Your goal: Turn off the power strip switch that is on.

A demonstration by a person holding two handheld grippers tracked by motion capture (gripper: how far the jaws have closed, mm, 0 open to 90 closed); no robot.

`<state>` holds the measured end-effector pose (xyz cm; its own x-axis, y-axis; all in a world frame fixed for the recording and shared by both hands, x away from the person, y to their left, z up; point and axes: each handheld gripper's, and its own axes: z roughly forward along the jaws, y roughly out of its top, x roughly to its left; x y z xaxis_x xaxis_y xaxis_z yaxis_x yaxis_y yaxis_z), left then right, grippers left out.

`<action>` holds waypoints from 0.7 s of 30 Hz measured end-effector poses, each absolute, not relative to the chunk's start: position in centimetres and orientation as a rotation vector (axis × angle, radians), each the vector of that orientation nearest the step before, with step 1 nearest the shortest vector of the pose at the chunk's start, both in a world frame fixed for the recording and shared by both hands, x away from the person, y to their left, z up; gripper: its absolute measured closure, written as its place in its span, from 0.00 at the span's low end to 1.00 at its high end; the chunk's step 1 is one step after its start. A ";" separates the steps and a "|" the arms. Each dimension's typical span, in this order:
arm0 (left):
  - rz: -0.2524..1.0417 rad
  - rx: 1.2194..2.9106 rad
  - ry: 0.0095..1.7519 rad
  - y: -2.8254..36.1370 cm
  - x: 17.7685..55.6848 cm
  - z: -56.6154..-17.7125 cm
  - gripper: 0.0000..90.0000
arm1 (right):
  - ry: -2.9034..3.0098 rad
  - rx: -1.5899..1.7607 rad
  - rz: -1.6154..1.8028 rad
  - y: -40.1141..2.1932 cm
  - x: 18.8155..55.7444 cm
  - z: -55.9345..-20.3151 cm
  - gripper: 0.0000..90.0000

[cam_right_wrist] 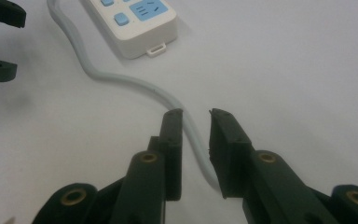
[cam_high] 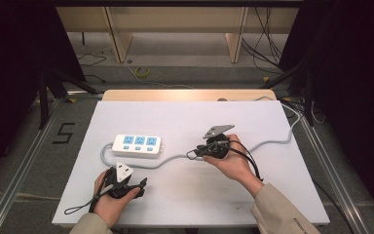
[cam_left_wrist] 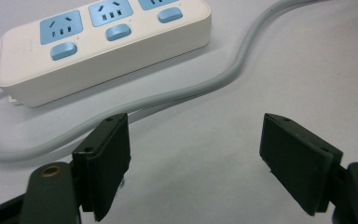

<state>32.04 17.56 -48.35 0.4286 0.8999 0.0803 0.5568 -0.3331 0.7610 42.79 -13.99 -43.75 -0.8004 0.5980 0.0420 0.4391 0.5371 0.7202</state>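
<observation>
Power strip (cam_high: 137, 145) unlabelled, grey cable (cam_right_wrist: 135, 86) between right gripper (cam_right_wrist: 196, 114) jaws

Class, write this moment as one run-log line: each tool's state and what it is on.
left tool: open, above table | right tool: straddling grey cable, not clamped | power strip: flat on table

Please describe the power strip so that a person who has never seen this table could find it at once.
Look at the white board that covers the table; the power strip lies on its left half, just ahead of the left gripper. It is a white oblong block with three blue sockets in a row, each with a blue button. A grey cable runs from it across the board, and nothing else there is blue.
</observation>
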 end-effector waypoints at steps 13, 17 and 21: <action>0.664 2.024 1.227 17.5 32.0 -48.4 0.27 | 2.534 0.908 1.113 -16.8 41.4 -44.0 0.79; 0.664 2.023 1.227 17.5 32.0 -48.4 0.27 | 2.524 0.905 1.119 -17.7 40.8 -44.1 0.78; 0.663 2.024 1.228 17.5 32.0 -48.4 0.27 | 2.509 0.921 1.128 -18.8 40.2 -44.3 0.75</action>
<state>32.01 17.52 -48.40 0.4279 0.9004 0.0792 0.5598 -0.3328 0.7588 40.19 -18.82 -44.28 -0.7725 0.6339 0.0377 0.4490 0.5033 0.7383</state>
